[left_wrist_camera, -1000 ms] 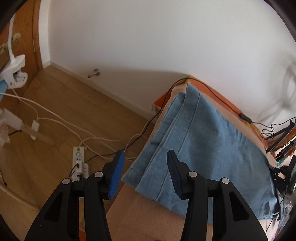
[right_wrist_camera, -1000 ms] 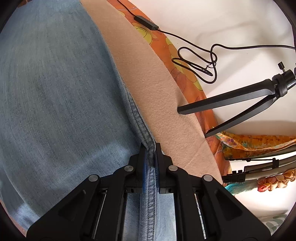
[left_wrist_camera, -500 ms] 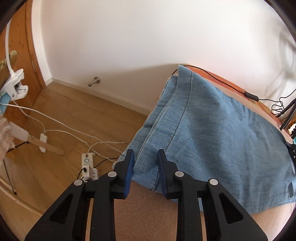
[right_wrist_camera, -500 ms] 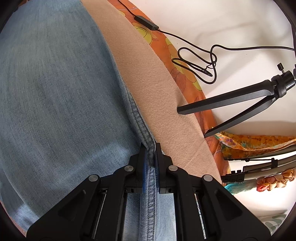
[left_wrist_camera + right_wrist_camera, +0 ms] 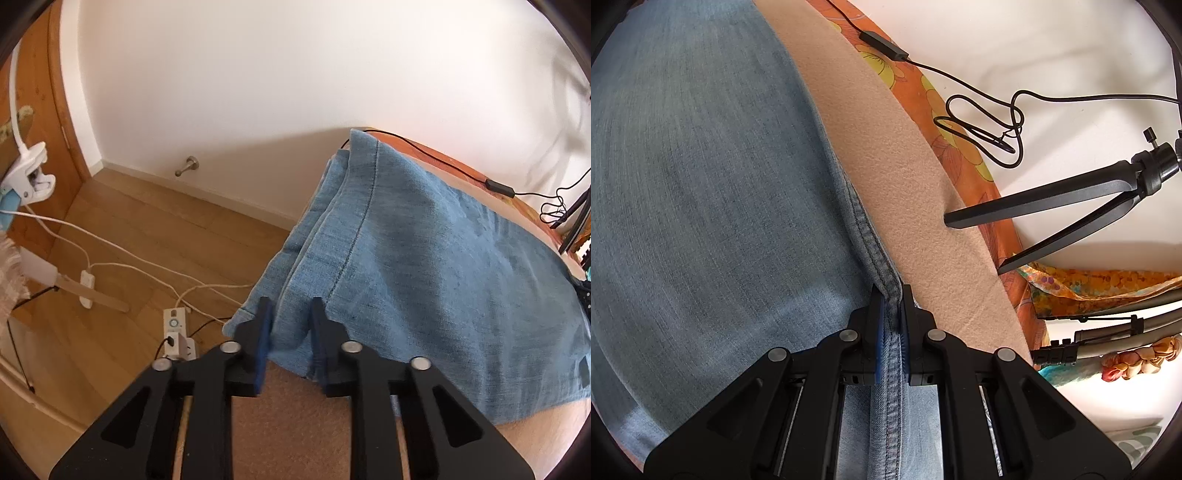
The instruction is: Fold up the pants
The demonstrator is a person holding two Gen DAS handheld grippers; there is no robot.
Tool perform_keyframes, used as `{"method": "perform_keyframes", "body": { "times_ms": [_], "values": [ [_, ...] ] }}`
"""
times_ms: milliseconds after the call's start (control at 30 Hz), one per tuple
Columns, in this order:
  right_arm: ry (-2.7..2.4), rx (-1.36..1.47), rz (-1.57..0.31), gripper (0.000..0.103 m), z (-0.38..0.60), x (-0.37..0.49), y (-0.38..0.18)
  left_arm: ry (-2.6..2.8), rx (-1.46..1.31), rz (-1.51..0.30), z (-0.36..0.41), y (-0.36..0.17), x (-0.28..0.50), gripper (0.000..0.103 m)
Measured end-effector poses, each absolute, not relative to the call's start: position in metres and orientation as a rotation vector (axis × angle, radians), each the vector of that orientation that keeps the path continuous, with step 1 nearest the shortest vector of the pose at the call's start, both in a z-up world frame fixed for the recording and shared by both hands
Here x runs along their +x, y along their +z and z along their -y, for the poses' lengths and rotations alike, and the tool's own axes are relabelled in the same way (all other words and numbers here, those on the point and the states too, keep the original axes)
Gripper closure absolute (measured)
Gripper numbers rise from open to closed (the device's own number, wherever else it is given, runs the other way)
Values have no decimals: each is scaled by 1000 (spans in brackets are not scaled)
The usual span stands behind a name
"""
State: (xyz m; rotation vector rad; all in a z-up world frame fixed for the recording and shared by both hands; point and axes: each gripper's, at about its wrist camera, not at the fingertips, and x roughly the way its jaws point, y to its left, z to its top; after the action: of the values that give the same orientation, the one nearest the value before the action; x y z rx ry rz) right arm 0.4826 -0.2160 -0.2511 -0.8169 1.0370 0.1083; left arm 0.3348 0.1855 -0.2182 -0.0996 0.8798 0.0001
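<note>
The blue denim pants (image 5: 424,266) lie folded on a tan blanket (image 5: 295,424) on a table. In the left wrist view my left gripper (image 5: 290,328) straddles the near hem corner of the pants, its jaws partly closed with a gap and denim between them. In the right wrist view my right gripper (image 5: 891,308) is shut on the stitched edge seam of the pants (image 5: 701,184), beside the bare strip of tan blanket (image 5: 916,177).
A black tripod (image 5: 1071,195) and a black cable (image 5: 979,122) sit past the orange floral cloth (image 5: 960,147) on the right. Left of the table the wooden floor (image 5: 129,240) holds a power strip (image 5: 175,325) and white cables. A white wall is behind.
My left gripper has moved onto the hem corner and narrowed its jaws around it. The right gripper has kept its grip on the seam and barely moved.
</note>
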Motion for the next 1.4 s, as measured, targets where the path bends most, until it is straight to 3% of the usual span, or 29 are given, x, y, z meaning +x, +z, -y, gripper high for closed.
{"method": "perform_keyframes", "body": {
  "times_ms": [200, 400, 533, 600, 700, 767, 833, 900, 967, 1200, 1400],
  "values": [
    [106, -811, -1036, 95, 215, 482, -250, 38, -120, -785, -196, -200, 322, 101],
    [102, -785, -1043, 95, 217, 484, -249, 119, -182, -856, -225, -223, 329, 103],
    [103, -744, -1048, 95, 220, 483, -240, 112, -183, -825, -225, -210, 318, 102],
    [106, -674, -1035, 95, 225, 481, -226, 101, -146, -815, -217, -197, 312, 96],
    [118, -557, -1000, 81, 236, 472, -197, 56, -111, -775, -200, -170, 300, 91],
    [122, -498, -964, 65, 244, 459, -176, 10, -85, -744, -185, -151, 291, 90],
    [137, -435, -933, 59, 255, 441, -155, -28, -55, -719, -166, -132, 283, 85],
    [140, -395, -904, 59, 265, 420, -137, -103, -43, -699, -145, -115, 275, 64],
    [124, -375, -875, 56, 277, 399, -121, -144, -1, -675, -122, -101, 268, 58],
    [114, -243, -811, 53, 335, 322, -72, -340, 51, -667, -35, -75, 253, 58],
    [66, -194, -809, 53, 391, 233, -62, -497, 134, -687, 50, -69, 238, 58]
  ]
}}
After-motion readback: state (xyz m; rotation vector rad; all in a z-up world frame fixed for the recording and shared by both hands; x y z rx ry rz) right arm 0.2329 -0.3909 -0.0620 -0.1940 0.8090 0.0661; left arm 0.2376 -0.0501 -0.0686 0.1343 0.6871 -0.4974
